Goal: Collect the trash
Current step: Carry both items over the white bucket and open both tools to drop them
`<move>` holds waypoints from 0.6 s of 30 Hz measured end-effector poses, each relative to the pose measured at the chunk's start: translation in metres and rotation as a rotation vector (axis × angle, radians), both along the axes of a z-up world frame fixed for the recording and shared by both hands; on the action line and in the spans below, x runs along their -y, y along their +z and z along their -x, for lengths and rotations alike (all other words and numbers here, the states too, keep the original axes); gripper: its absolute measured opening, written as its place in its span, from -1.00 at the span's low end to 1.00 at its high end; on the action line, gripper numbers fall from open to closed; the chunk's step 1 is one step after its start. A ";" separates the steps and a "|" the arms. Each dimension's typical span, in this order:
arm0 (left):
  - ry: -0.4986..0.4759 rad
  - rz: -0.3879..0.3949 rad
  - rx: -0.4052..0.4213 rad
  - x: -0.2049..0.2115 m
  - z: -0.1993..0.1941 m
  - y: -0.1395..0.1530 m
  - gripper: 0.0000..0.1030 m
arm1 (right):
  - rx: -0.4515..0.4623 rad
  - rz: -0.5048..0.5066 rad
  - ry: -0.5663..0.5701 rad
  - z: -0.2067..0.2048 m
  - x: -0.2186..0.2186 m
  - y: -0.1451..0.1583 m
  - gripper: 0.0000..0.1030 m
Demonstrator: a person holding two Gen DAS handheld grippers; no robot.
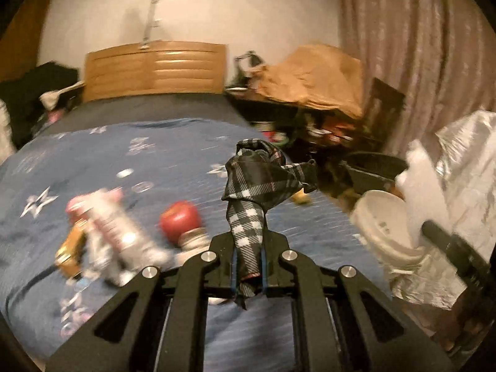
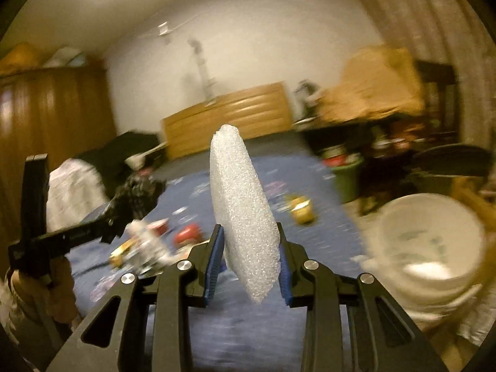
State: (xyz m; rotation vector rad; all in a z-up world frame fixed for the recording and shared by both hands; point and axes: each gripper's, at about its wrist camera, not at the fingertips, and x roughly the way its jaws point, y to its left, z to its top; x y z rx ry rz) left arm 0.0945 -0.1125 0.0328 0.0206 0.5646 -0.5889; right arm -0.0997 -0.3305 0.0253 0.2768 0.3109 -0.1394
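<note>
Left gripper [image 1: 248, 266]: jaws closed tight on a plaid wrapper [image 1: 251, 186], held raised; seen in the right wrist view [image 2: 136, 192] at far left, extended forward and angled upward, handle gripped by the person's left hand [image 2: 59, 291]. Right gripper [image 2: 251, 257]: jaws clamped on both sides of a white foam piece [image 2: 241, 210], blue fingertips [image 2: 214, 257] pressed against it, pointed forward.

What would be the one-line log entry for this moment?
left gripper: shut on plaid cloth | right gripper: shut on foam piece | white bucket: right of bed
</note>
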 end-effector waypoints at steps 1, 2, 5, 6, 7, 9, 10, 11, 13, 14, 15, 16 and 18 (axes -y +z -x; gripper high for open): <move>-0.027 0.000 0.002 0.015 -0.001 0.002 -0.83 | 0.004 0.001 -0.045 0.009 0.014 0.006 -0.35; -0.049 0.001 0.002 0.027 -0.001 0.003 -0.83 | 0.005 0.001 -0.091 0.019 0.028 0.011 -0.35; -0.131 -0.013 0.005 0.079 0.001 0.006 -0.83 | 0.002 0.017 -0.210 0.042 0.066 0.024 -0.35; -0.164 -0.024 0.004 0.101 -0.001 0.007 -0.83 | -0.001 0.026 -0.240 0.048 0.075 0.028 -0.35; -0.182 -0.031 0.004 0.114 0.000 0.006 -0.83 | -0.008 0.037 -0.270 0.053 0.085 0.031 -0.35; -0.239 -0.048 -0.004 0.152 -0.002 0.006 -0.83 | -0.027 0.051 -0.322 0.064 0.106 0.033 -0.35; -0.258 -0.053 -0.004 0.164 0.001 0.006 -0.83 | -0.041 0.049 -0.345 0.067 0.116 0.033 -0.35; -0.276 -0.064 0.000 0.179 0.001 0.005 -0.83 | -0.057 0.043 -0.365 0.071 0.128 0.032 -0.35; -0.314 -0.092 0.003 0.214 0.000 0.004 -0.83 | -0.085 0.037 -0.391 0.073 0.148 0.033 -0.35; -0.330 -0.099 0.000 0.223 0.002 0.003 -0.83 | -0.105 0.043 -0.408 0.072 0.160 0.031 -0.35; -0.347 -0.110 -0.004 0.237 0.003 0.001 -0.83 | -0.118 0.047 -0.417 0.071 0.165 0.030 -0.35; -0.358 -0.122 -0.006 0.247 0.003 -0.001 -0.83 | -0.134 0.047 -0.425 0.068 0.174 0.028 -0.35; -0.381 -0.152 -0.006 0.267 0.004 -0.008 -0.83 | -0.164 0.039 -0.434 0.058 0.189 0.024 -0.35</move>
